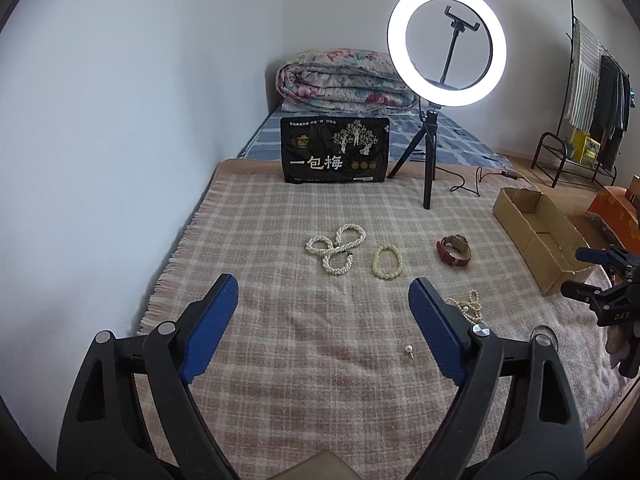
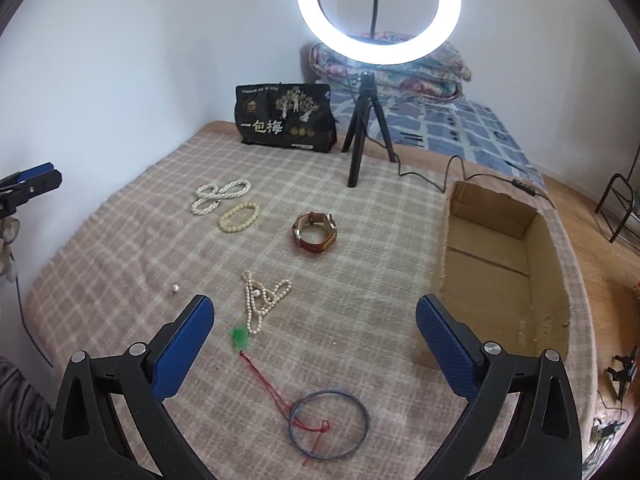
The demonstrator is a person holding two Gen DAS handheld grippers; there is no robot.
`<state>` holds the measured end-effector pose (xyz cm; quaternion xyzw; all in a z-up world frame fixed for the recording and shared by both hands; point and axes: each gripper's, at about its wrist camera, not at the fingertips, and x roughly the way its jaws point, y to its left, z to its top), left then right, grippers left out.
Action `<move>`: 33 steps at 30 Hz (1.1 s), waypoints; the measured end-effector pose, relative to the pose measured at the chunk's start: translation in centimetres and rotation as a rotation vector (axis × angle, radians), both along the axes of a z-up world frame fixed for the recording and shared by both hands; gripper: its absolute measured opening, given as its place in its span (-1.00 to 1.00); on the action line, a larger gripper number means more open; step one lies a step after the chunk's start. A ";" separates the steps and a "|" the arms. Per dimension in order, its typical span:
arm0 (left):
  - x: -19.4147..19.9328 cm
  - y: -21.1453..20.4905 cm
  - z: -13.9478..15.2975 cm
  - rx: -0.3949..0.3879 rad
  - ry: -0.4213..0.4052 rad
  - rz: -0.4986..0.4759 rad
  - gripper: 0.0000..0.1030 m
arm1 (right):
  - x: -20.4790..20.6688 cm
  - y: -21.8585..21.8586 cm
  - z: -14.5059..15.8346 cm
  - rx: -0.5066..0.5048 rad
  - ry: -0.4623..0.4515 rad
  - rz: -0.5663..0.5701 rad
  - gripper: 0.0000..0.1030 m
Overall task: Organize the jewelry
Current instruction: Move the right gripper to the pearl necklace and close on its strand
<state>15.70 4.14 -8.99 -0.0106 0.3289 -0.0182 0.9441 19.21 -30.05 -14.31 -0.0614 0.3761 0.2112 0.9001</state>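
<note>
- Jaws of both grippers are held wide apart with nothing between them; the left gripper (image 1: 322, 316) and the right gripper (image 2: 314, 336) hang over a checked blanket (image 1: 260, 220) spread on a bed
- A pearl loop (image 1: 337, 249), coiled in three rings, is seen far from the left gripper, with a pale bead bracelet (image 1: 387, 262) just beside it on its right
- A brown watch (image 2: 315, 233) is set on its side, apart from the bracelet, between it and an open box (image 2: 500, 264)
- A pearl necklace (image 2: 262, 300) is laid in a loose tangle just ahead of the right gripper, near a green tuft (image 2: 239, 337) on a red cord (image 2: 272, 384)
- The cord runs across a blue hoop (image 2: 329, 424) lying between the right gripper's fingers
- A lone pearl (image 1: 409, 349) is seen just inside the left gripper's right finger
- A ring light (image 1: 446, 44) on a tripod and a black bag (image 1: 335, 150) are stood at the blanket's far edge
</note>
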 end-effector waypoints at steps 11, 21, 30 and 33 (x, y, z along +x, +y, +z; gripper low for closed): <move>6.2 0.0 -4.5 -0.033 0.105 -0.031 0.45 | 4.6 2.1 -6.1 0.068 0.209 0.073 0.29; 9.6 0.2 -7.9 -0.067 0.177 -0.038 0.35 | 6.1 3.5 -9.5 0.088 0.324 0.100 -0.30; 9.4 -0.5 -10.0 -0.110 0.224 -0.085 0.35 | 5.5 5.6 -9.8 -0.060 0.252 0.124 -0.48; 8.2 -1.6 -10.8 -0.130 0.250 -0.125 0.33 | 5.2 6.0 -10.1 -0.087 0.228 0.131 -0.49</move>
